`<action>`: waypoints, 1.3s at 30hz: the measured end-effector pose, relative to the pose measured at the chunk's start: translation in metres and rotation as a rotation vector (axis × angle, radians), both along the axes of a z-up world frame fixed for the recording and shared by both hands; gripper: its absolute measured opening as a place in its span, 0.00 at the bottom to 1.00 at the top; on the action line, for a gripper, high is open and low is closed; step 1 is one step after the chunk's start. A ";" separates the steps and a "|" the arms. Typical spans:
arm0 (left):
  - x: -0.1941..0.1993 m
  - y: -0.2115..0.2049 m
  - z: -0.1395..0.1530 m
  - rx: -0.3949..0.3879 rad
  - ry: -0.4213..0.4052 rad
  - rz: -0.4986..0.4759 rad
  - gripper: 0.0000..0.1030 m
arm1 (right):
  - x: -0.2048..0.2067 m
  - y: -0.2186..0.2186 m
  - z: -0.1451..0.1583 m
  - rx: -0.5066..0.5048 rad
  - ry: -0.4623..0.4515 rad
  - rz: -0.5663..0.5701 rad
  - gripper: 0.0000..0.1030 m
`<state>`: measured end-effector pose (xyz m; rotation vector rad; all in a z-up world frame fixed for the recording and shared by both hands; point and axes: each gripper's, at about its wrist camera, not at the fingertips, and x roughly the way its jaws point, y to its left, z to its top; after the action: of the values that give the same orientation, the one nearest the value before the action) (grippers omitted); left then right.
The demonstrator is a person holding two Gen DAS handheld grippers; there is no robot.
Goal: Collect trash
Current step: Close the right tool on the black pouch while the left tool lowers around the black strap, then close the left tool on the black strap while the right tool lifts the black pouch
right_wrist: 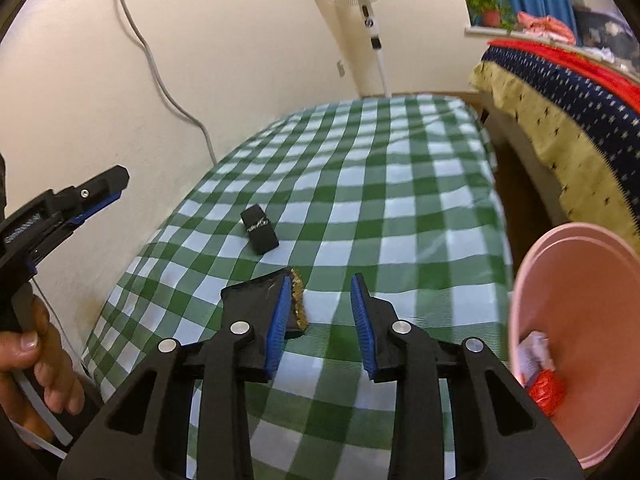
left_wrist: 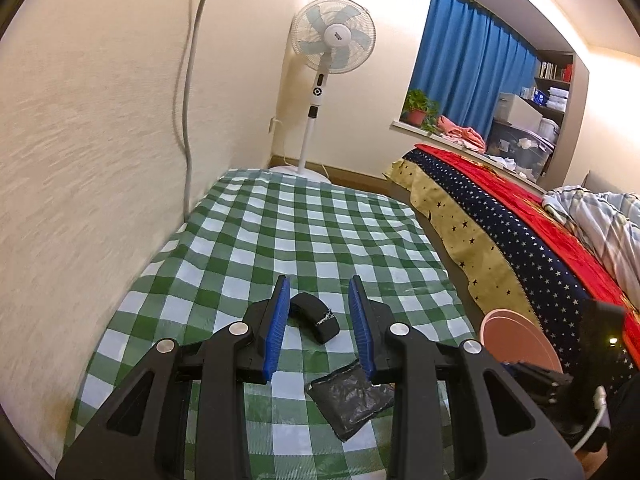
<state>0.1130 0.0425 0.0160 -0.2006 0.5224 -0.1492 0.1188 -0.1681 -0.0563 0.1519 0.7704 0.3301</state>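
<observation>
A small black box (left_wrist: 316, 318) with a silver mark lies on the green checked tablecloth (left_wrist: 280, 232), between the open jaws of my left gripper (left_wrist: 320, 320) and a little beyond them. A flat black wrapper (left_wrist: 352, 398) lies nearer, under the right finger. In the right wrist view the black box (right_wrist: 260, 229) lies further off and the black wrapper (right_wrist: 256, 300), with a gold edge, lies by the left finger of my open, empty right gripper (right_wrist: 322, 316). The left gripper (right_wrist: 76, 204) shows at the left, held by a hand. A pink bin (right_wrist: 580, 340) holds red and white trash.
The table stands against a cream wall with a grey cable (left_wrist: 188, 120). A standing fan (left_wrist: 332, 40) is behind the table. A bed with red and starred covers (left_wrist: 520, 220) is to the right across a narrow gap. The pink bin (left_wrist: 516, 336) stands at the table's right edge.
</observation>
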 end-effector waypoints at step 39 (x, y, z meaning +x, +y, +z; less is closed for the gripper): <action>0.039 -0.002 -0.033 -0.019 0.072 0.021 0.29 | 0.027 0.004 -0.006 0.046 0.089 0.041 0.00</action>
<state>0.1524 0.0405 -0.0170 -0.2301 0.5902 -0.1267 0.1461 -0.1642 -0.0627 0.1948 0.8553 0.3820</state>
